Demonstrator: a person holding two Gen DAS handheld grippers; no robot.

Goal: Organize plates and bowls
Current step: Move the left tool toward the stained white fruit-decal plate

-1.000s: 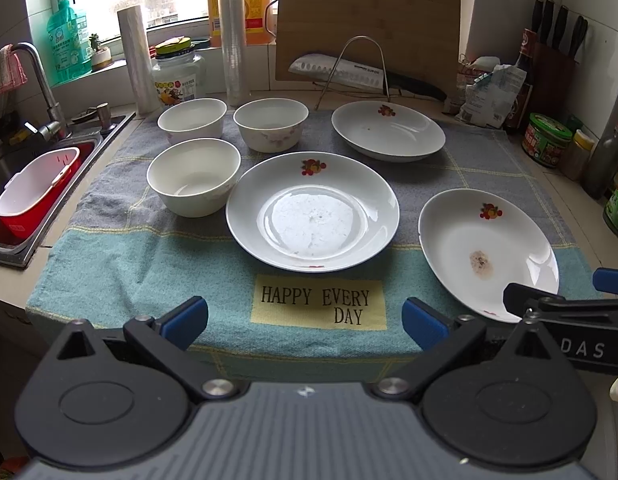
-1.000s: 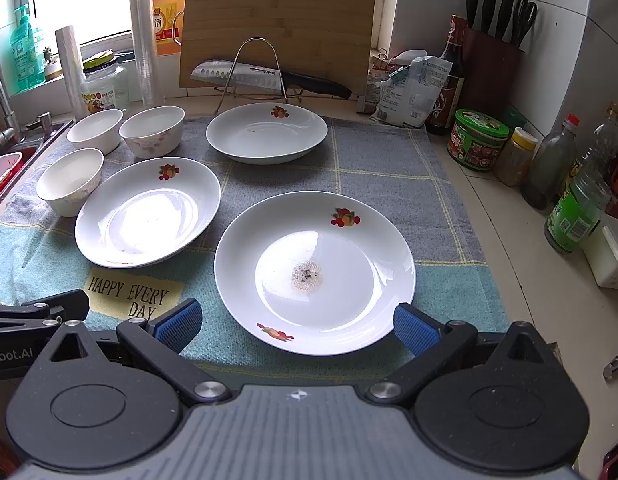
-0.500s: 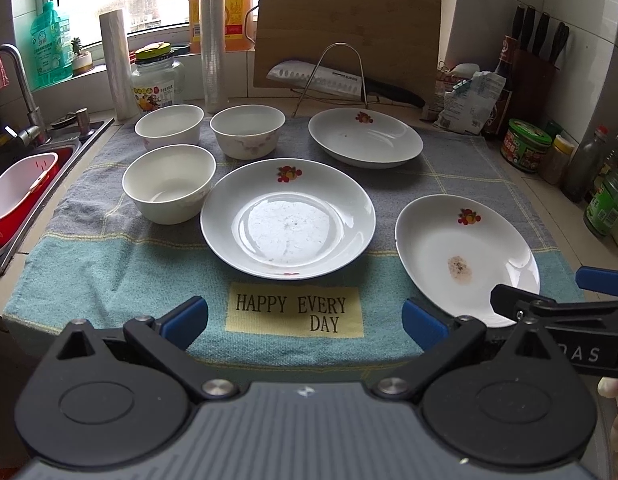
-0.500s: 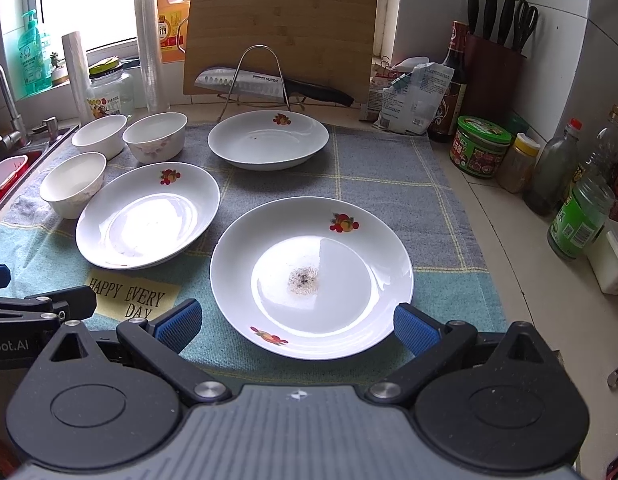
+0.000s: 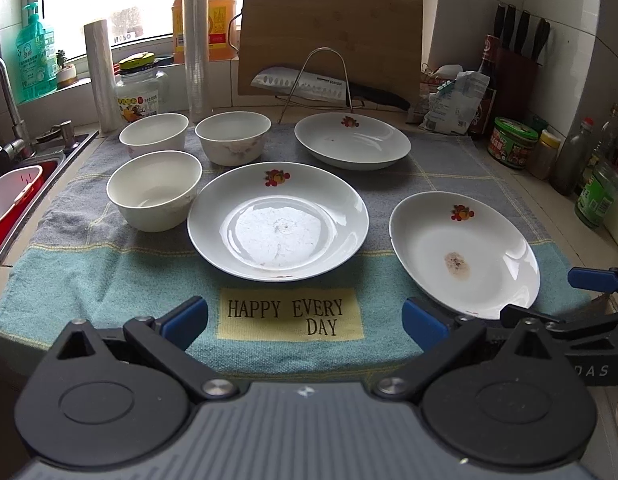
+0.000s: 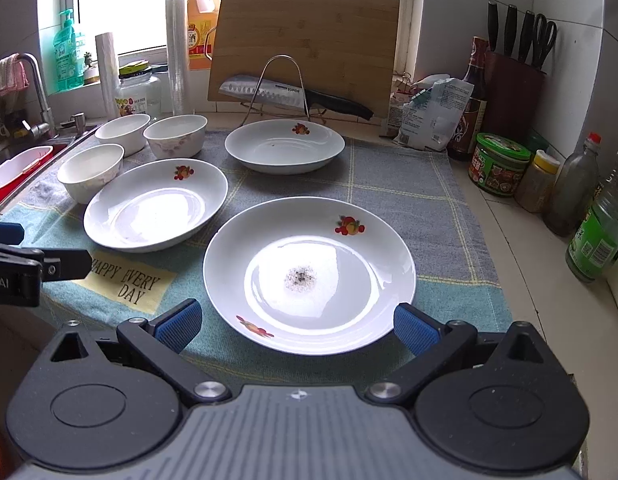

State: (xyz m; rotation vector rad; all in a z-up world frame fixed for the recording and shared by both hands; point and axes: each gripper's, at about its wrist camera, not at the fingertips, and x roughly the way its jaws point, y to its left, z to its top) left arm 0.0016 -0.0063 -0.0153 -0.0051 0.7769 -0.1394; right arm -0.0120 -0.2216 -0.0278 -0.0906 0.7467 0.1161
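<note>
Three white plates with fruit prints lie apart on a towel: a middle plate (image 5: 277,220) (image 6: 155,204), a near right plate with a dark stain (image 5: 463,254) (image 6: 309,274), and a far plate (image 5: 352,140) (image 6: 284,145). Three white bowls stand at the left: the nearest (image 5: 154,190) (image 6: 90,172), a far left one (image 5: 153,135) (image 6: 123,133) and a far right one (image 5: 233,137) (image 6: 175,136). My left gripper (image 5: 305,322) is open and empty at the towel's front edge. My right gripper (image 6: 295,324) is open and empty, just short of the stained plate's near rim.
The blue-grey towel (image 5: 89,276) covers the counter. A sink with a red basin (image 5: 13,200) is at the left. A knife rack (image 6: 289,96) and cutting board (image 6: 305,44) stand behind. Jars and bottles (image 6: 499,164) line the right side.
Both grippers have pulled back and risen a little, so the dishes sit slightly farther off. No dish has moved. Both jaws stay open.
</note>
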